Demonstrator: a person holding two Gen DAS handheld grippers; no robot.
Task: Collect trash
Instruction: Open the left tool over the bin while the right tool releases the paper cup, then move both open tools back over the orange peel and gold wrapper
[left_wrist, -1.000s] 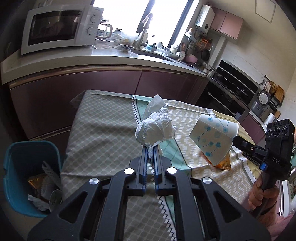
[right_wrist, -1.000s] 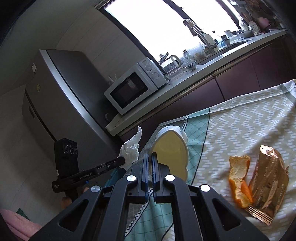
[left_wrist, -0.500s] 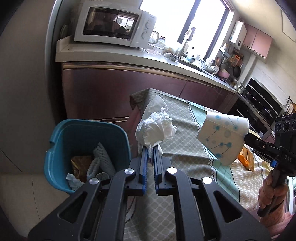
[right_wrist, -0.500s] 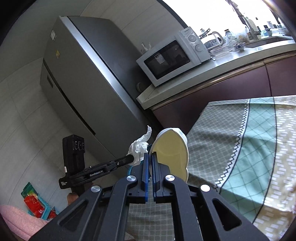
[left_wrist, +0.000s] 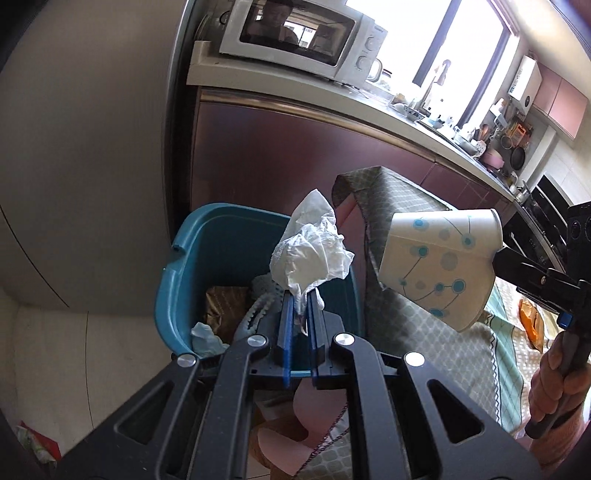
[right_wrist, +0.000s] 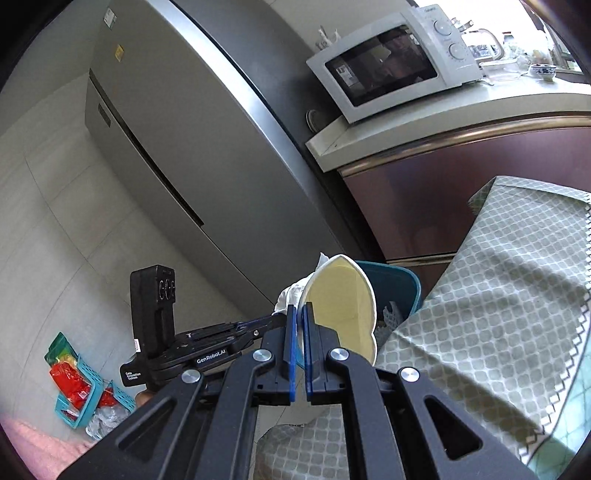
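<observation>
A blue bin (left_wrist: 195, 258) stands on the floor between the fridge (right_wrist: 192, 147) and the corner of the table (left_wrist: 413, 317), which is draped in a checked cloth. Inside it lie a brown wrapper (left_wrist: 225, 306), a pale blue scrap (left_wrist: 205, 338) and a white lacy piece (left_wrist: 258, 314); the rest of its bottom is hidden behind the fingers.

The left hand-held gripper (left_wrist: 300, 295) has its jaws nearly closed on a crumpled white tissue (left_wrist: 310, 251), which hangs over the open top of the bin. The right hand-held gripper (right_wrist: 299, 314) is pinched shut on the rim of a paper cup (right_wrist: 341, 302), squashing the mouth into a narrow shape; the cup is held in the air just beside the bin, near the table's corner.

The left view shows the bin's contents, the cup's outside with its blue dots and lines, and a person's hand (left_wrist: 554, 380) around the right tool's handle. It also shows an orange scrap (left_wrist: 532, 325) lying on the table at the far right. The right view shows the cup's cream inside, only the far rim of the bin behind it, and the whole left tool from the side with the tissue at its tip. On the floor to the left it shows a small blue basket (right_wrist: 88, 391) holding red and green packets. A microwave (right_wrist: 395, 62) sits on the counter in both views.
</observation>
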